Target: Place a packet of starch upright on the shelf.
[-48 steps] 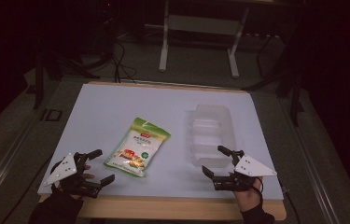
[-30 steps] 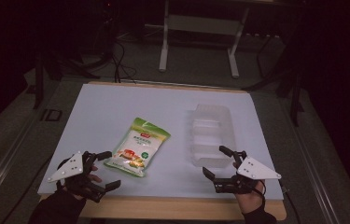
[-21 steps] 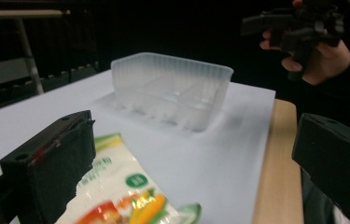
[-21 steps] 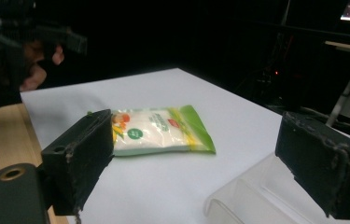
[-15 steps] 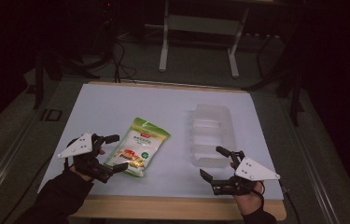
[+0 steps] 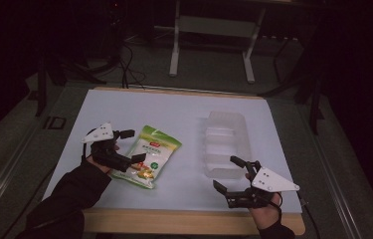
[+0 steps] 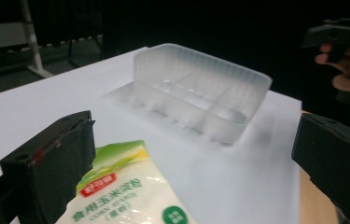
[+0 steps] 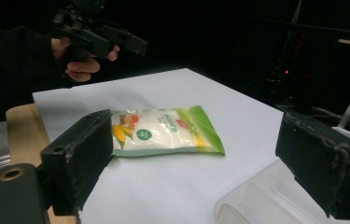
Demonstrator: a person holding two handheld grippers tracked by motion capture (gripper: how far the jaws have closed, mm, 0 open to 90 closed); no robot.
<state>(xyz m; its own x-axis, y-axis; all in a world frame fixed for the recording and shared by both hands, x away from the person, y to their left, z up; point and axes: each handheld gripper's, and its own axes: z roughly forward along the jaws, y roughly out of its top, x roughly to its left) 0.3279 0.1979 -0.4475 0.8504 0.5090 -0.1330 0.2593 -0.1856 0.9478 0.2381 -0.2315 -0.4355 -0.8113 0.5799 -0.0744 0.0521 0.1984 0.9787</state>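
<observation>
- Bench point(image 6: 124, 107): a white sheet covers the top, with a bare wooden edge along the person's side; the room around it is dark.
- Starch packet point(image 6: 147, 155): a flat green-and-white pouch printed with corn cobs, lying on the left half of the bench, its green end pointing away from the person.
- Left gripper point(image 6: 130, 145): held low at the packet's left edge, jaws spread wide, one at the far side and one over the near part of the pouch. In the left gripper view the packet point(image 7: 130, 196) lies between the two black jaws, which have hold of nothing; whether a jaw touches the pouch cannot be told.
- Clear tray point(image 6: 226, 142): a translucent plastic container with inner dividers, standing upright on the right half of the bench, well apart from the packet. Its compartments point(image 7: 200, 100) look unfilled.
- Right gripper point(image 6: 230, 176): held near the bench's front edge, just in front of the tray's near end, jaws wide apart and gripping nothing. In the right gripper view the packet point(image 8: 163, 130) lies farther off between them, with the tray's rim point(image 8: 252, 196) at lower right.
</observation>
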